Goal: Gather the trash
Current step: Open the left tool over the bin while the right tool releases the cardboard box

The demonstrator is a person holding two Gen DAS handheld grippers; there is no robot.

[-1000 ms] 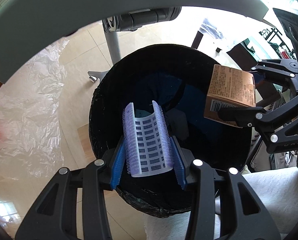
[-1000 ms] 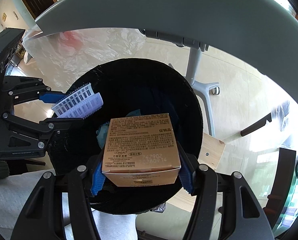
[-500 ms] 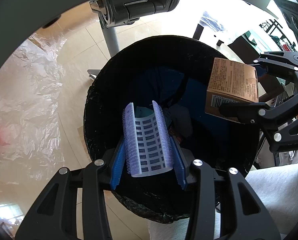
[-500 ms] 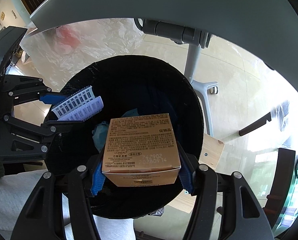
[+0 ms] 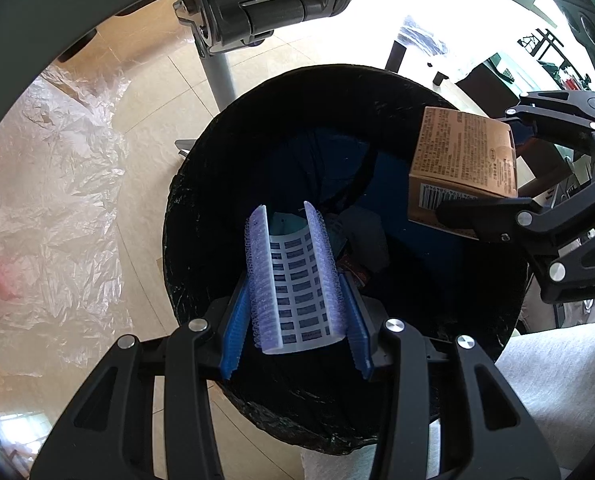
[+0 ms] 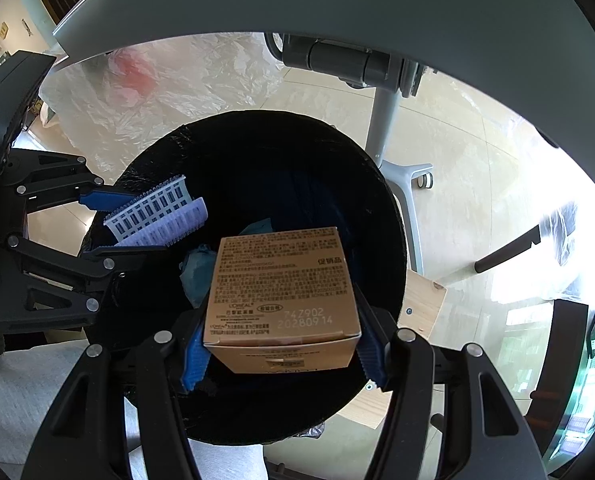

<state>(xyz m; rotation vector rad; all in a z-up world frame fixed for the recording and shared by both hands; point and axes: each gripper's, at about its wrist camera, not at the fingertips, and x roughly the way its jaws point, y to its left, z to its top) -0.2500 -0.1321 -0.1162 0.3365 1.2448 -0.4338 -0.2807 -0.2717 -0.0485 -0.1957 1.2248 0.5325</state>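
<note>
A round bin lined with a black bag (image 5: 201, 184) (image 6: 381, 200) stands on the floor under both grippers. My left gripper (image 5: 295, 320) is shut on a bent white blister sheet (image 5: 293, 280) with blue printed rows, held over the bin's near side. That sheet (image 6: 157, 212) also shows at the left of the right wrist view. My right gripper (image 6: 281, 344) is shut on a tan cardboard box (image 6: 283, 292) above the bin's mouth; the box (image 5: 461, 160) appears at the right in the left wrist view. Crumpled teal and dark scraps (image 6: 197, 268) lie inside the bin.
A grey table top (image 6: 337, 12) arches over the far side, its grey leg (image 6: 385, 128) and caster foot beside the bin. Crinkled clear plastic sheeting (image 5: 49, 184) covers the floor to the left. A wooden block (image 6: 421, 304) sits by the bin. Light fabric (image 5: 557, 392) lies near me.
Both grippers keep their grip. In the left wrist view the bin and table have slid a little, as that gripper shifted slightly over the bin; the right one holds still.
</note>
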